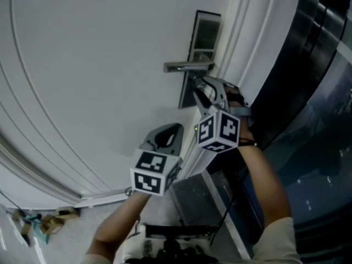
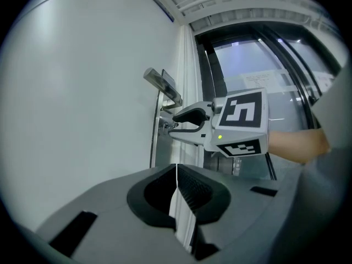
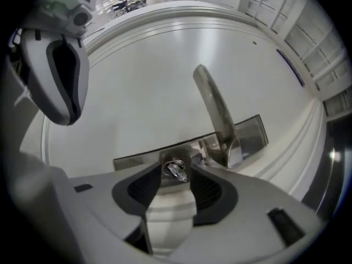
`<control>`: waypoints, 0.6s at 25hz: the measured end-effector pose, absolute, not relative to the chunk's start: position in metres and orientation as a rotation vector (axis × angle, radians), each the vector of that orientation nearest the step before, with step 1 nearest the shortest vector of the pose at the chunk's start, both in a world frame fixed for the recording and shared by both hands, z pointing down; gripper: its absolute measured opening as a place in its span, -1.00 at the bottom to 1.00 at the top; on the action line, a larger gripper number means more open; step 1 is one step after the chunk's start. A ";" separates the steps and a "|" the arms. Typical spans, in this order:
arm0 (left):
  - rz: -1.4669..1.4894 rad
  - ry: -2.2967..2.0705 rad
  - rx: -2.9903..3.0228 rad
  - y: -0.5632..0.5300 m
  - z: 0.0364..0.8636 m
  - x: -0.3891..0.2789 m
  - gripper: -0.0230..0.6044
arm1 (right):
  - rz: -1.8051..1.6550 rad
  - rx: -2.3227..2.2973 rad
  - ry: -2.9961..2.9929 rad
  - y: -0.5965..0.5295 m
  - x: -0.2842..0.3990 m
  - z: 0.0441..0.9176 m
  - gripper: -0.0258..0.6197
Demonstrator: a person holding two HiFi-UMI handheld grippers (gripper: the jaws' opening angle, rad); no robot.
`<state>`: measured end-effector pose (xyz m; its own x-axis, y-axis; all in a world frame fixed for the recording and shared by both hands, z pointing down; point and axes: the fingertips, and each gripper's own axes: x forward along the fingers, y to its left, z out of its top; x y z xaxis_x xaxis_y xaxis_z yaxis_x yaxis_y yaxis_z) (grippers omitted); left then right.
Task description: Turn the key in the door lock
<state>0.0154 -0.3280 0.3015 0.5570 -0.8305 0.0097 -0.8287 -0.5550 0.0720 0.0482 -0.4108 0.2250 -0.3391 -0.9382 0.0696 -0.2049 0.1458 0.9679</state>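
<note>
A small silver key [image 3: 175, 169] sticks out of the lock in the metal plate [image 3: 250, 136] on the white door, just below the lever handle [image 3: 214, 114]. My right gripper [image 3: 176, 176] points at the lock with its jaws apart on either side of the key, and the pads do not press it. From the head view that gripper [image 1: 201, 95] sits under the handle [image 1: 187, 66] and hides the key. My left gripper [image 1: 168, 132] hangs lower and to the left, off the door, with its jaws [image 2: 176, 169] shut on nothing.
The white door frame [image 1: 242, 48] runs along the right of the lock plate, with dark glass panels [image 1: 313, 92] beyond it. Some small clutter [image 1: 38, 221] lies on the floor at the door's foot, lower left.
</note>
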 end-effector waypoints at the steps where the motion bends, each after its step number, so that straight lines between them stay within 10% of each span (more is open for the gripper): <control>1: -0.040 -1.448 2.711 -0.328 0.301 0.015 -0.87 | -1.269 1.101 -1.648 -0.413 0.048 0.226 -0.44; 15: -0.038 -1.448 2.702 -0.328 0.305 0.014 -0.87 | -1.093 1.195 -1.818 -0.417 0.048 0.220 -0.58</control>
<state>0.0142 -0.3279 0.3049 0.5541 -0.8323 0.0141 -0.8304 -0.5516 0.0784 0.0477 -0.4171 0.2200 -0.3359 -0.9369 0.0973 -0.3536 0.2211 0.9089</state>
